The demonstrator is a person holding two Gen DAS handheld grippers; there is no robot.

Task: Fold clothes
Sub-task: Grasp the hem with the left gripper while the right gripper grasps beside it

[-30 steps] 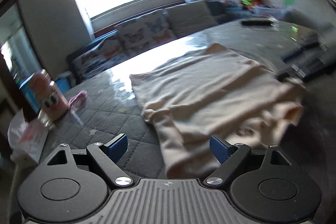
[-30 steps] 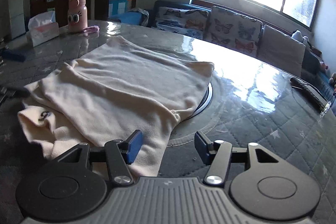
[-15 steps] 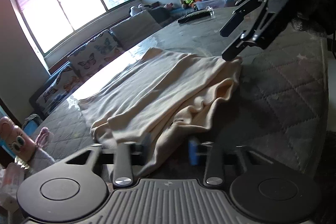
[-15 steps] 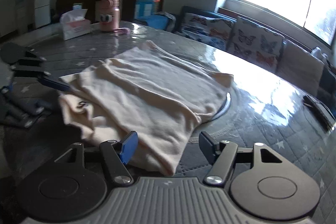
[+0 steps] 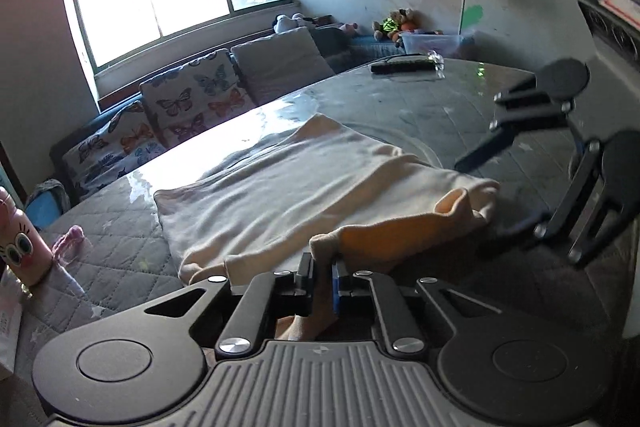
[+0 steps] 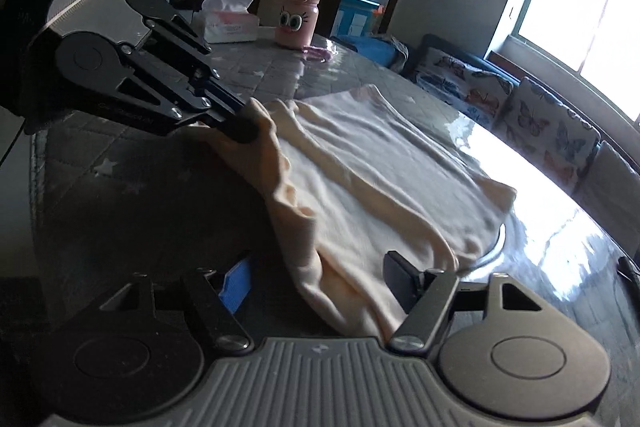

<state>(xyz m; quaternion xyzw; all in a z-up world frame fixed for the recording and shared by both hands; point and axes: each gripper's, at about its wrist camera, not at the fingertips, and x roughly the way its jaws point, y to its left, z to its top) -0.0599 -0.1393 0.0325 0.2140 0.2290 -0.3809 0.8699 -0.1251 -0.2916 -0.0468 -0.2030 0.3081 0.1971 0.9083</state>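
A cream garment [image 5: 304, 187] lies partly folded on the grey quilted table [image 5: 112, 267]. My left gripper [image 5: 322, 267] is at its near edge, jaws closing, with a bunched corner of the cloth pinched between the pads. The right wrist view shows that same left gripper [image 6: 240, 125] holding the garment [image 6: 380, 167] slightly raised at its left corner. My right gripper [image 6: 316, 279] stands open at the garment's other near corner; the cloth's edge lies between its fingers without the pads pressing on it. In the left wrist view, the right gripper [image 5: 492, 195] sits at the cloth's right end.
A pink bottle with cartoon eyes [image 6: 298, 21] and a tissue box [image 6: 230, 21] stand at the table's far left. A dark remote [image 5: 402, 66] lies at the far side. A sofa with butterfly cushions [image 5: 192, 99] runs under the window.
My left gripper has shut on the garment's near corner and the cloth there has bunched up. My right gripper has rolled and shifted to the opposite near corner, a little wider open.
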